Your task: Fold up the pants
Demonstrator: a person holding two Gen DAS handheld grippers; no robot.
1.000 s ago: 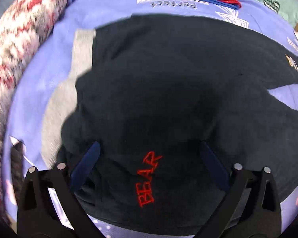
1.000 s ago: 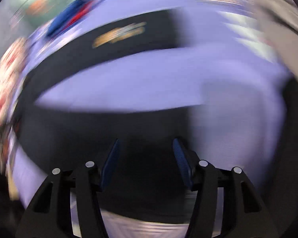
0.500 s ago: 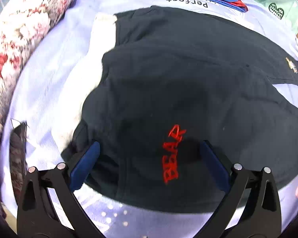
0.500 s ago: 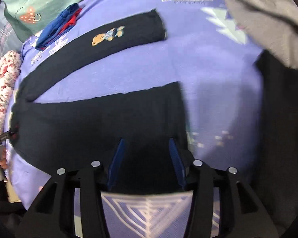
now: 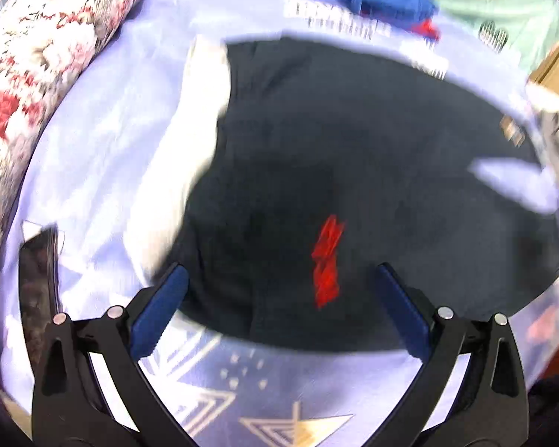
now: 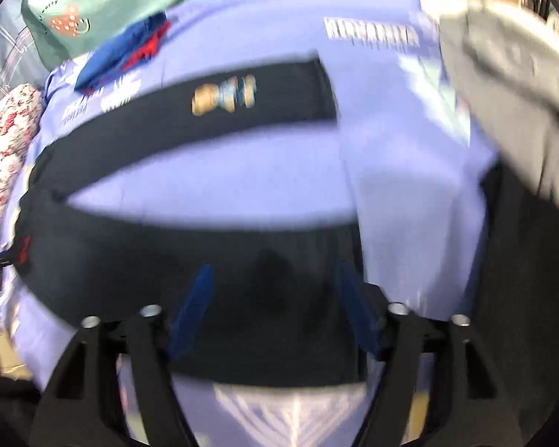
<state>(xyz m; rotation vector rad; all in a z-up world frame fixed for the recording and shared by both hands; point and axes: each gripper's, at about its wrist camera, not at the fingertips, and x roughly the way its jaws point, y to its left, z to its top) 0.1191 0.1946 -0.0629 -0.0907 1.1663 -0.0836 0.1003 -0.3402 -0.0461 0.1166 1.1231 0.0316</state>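
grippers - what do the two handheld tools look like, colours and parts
Both look alike. The left tool and the right tool each have two black plastic arms with triangular cut-outs, forking outward. Round silver pins sit at the joints. The fingers carry dark blue pads with a ridged inner face. No cables, markings or sleeves show in either wrist view.

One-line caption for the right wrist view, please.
Right tool, jaws just opened and empty, above the near leg of black pants spread on a lilac bedsheet; far leg shows a bear print.
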